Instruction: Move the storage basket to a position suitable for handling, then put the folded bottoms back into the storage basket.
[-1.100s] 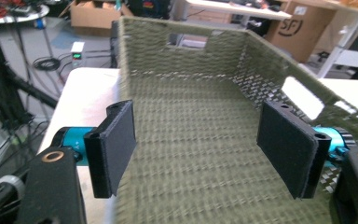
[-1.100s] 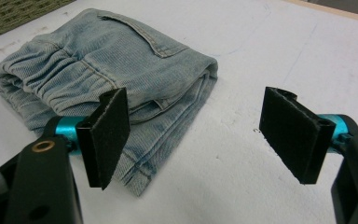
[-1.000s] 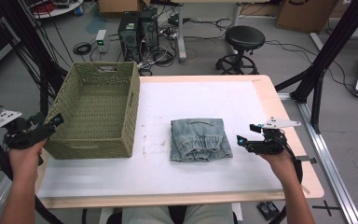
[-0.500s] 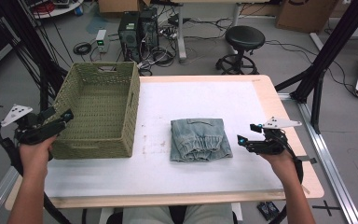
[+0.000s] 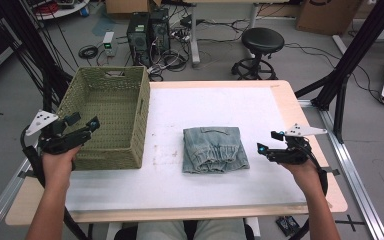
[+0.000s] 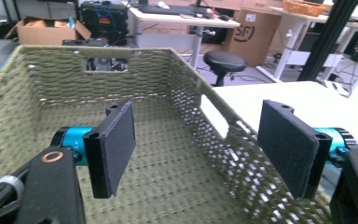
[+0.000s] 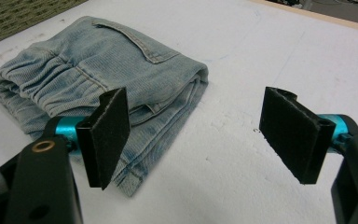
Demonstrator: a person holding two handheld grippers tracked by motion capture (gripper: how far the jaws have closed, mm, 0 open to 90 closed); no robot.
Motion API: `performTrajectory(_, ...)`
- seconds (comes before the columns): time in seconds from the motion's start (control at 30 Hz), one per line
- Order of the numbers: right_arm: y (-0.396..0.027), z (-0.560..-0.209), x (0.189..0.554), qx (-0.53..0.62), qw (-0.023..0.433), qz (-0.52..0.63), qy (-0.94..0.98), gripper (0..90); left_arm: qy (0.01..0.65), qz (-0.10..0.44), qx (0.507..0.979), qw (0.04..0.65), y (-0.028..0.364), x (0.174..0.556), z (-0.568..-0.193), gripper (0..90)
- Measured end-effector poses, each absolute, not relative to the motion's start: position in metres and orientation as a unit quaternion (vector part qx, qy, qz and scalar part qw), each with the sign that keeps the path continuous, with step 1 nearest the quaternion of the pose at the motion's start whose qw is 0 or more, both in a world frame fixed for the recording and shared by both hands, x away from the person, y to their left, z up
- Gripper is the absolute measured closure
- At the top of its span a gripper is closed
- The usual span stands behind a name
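Folded jeans point(image 5: 214, 149) lying flat on the white table point(image 5: 215, 107) near the middle, waistband toward the person, a back pocket facing up at the far end. Well clear of the basket point(image 5: 108, 117), with bare white surface between the two.

Right gripper point(image 5: 263, 150) hovering just beside the jeans on their right edge, pointing toward them, jaws wide apart and holding nothing. From the right gripper view, jeans point(image 7: 102, 79) spread ahead and to the left, one black pad point(image 7: 107, 135) standing in front of the folded hem, the other pad over bare table point(image 7: 270, 60); touching the cloth or not, impossible to tell from here. Gathered elastic waistband visible at the left, pocket seam across the top.

Left gripper point(image 5: 87, 127) raised at the basket's left wall, near its front corner, jaws likewise wide apart and empty. From the left gripper view, pads framing the inside of the basket point(image 6: 168, 154): woven olive walls, a cut-out handle in the far wall, another in the right wall, woven bottom bare. One pad point(image 6: 114, 144) over the basket's interior, the other over its right rim.

Basket standing upright at the table's left end, long side running away from the person. Beyond the table, a black stool point(image 5: 262, 42) on the floor.
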State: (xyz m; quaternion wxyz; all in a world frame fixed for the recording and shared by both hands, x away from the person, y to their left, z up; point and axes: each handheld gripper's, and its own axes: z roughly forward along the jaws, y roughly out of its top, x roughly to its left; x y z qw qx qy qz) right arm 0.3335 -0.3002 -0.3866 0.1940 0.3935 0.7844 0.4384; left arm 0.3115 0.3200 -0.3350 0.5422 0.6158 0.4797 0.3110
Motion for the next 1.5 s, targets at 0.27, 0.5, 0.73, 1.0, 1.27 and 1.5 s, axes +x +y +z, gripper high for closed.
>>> performTrajectory(0.27,-0.299,-0.385,0.333,0.394,0.194,0.439,0.784,24.7,0.464,0.297,0.626,0.552,0.296,0.308,-0.336,27.7)
performTrajectory(0.5,-0.3,-0.384,0.332,0.393,0.196,0.44,0.783,24.7,0.449,0.29,0.637,0.556,0.276,0.305,-0.338,27.6)
performTrajectory(0.73,-0.3,-0.384,0.333,0.395,0.195,0.439,0.783,24.7,0.439,0.282,0.638,0.566,0.253,0.305,-0.342,26.7)
performTrajectory(1.0,-0.3,-0.384,0.332,0.39,0.195,0.44,0.785,24.7,0.4,0.268,0.656,0.581,0.217,0.305,-0.346,20.5)
performTrajectory(1.27,-0.301,-0.384,0.332,0.391,0.196,0.443,0.783,24.7,0.371,0.24,0.682,0.582,0.179,0.309,-0.353,19.2)
performTrajectory(1.5,-0.3,-0.384,0.331,0.387,0.195,0.444,0.784,24.7,0.358,0.224,0.7,0.576,0.15,0.313,-0.361,19.2)
